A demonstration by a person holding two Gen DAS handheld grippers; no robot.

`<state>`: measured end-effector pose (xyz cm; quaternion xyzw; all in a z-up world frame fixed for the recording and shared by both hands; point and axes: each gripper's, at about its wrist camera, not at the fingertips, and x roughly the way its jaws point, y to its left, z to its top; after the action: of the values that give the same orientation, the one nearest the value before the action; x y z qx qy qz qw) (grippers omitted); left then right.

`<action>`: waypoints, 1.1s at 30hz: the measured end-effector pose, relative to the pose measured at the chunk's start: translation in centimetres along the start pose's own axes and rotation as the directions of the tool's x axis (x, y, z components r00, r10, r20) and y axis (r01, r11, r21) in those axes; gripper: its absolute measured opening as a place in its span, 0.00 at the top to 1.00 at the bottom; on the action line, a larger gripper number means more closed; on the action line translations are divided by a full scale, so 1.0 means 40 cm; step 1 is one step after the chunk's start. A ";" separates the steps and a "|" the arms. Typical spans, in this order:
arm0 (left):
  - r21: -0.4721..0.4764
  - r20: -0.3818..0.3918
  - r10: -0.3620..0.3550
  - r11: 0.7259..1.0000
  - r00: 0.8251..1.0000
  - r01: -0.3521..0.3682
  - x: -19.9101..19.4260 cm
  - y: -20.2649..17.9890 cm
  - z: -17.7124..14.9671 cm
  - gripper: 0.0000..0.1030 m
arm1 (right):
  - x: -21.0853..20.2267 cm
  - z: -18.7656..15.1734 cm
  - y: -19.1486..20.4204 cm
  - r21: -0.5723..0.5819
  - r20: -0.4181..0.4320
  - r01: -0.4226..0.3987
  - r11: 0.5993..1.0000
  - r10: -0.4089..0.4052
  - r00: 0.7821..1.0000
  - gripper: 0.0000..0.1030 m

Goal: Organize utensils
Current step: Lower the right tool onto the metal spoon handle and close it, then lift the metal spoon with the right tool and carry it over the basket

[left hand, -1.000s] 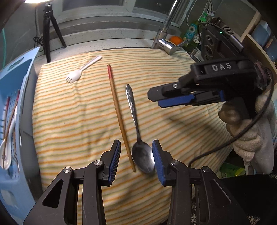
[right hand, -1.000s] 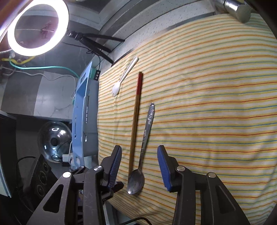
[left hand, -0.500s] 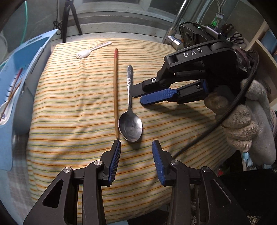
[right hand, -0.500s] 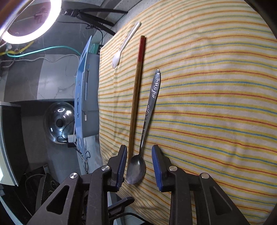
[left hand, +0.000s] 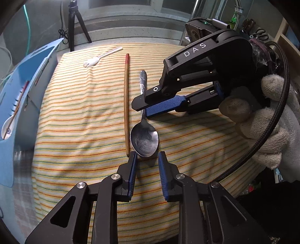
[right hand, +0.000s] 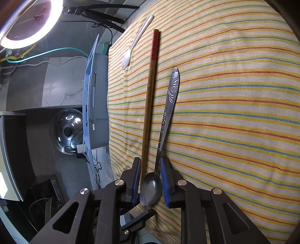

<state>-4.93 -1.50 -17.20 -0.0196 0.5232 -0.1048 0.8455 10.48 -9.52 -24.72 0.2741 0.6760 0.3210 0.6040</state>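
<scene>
A metal spoon point(left hand: 144, 138) lies on the striped cloth point(left hand: 84, 112), bowl towards me, beside a wooden chopstick with a red end point(left hand: 127, 105). A white plastic fork point(left hand: 101, 58) lies at the far left. My left gripper point(left hand: 147, 159) is open, just short of the spoon's bowl. My right gripper point(right hand: 150, 165) has narrowed around the spoon's neck point(right hand: 159, 150) without clamping it; the spoon point(right hand: 165, 122) still rests on the cloth. The chopstick point(right hand: 150, 90) and fork point(right hand: 135, 43) also show in the right wrist view.
A blue utensil basket point(left hand: 20, 90) stands at the left edge of the cloth with a white spoon point(left hand: 7, 125) and chopsticks inside. A tripod point(left hand: 75, 24) stands behind. A faucet base point(left hand: 196, 11) is at the far right. A pot lid point(right hand: 67, 129) lies below the counter.
My right gripper has come down over the spoon's neck and narrowed its jaws around it. My left gripper has drawn back a little and narrowed slightly near the bowl.
</scene>
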 end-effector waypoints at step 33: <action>-0.017 0.051 0.027 1.000 0.998 -0.026 -0.001 0.007 0.018 0.84 | -0.016 -0.018 0.005 0.009 0.022 0.006 1.000 -0.006 1.000 0.98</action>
<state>-4.27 -1.25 -16.88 -0.0223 0.5023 -0.0888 0.8598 9.83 -9.93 -24.10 0.2784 0.6716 0.3130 0.6111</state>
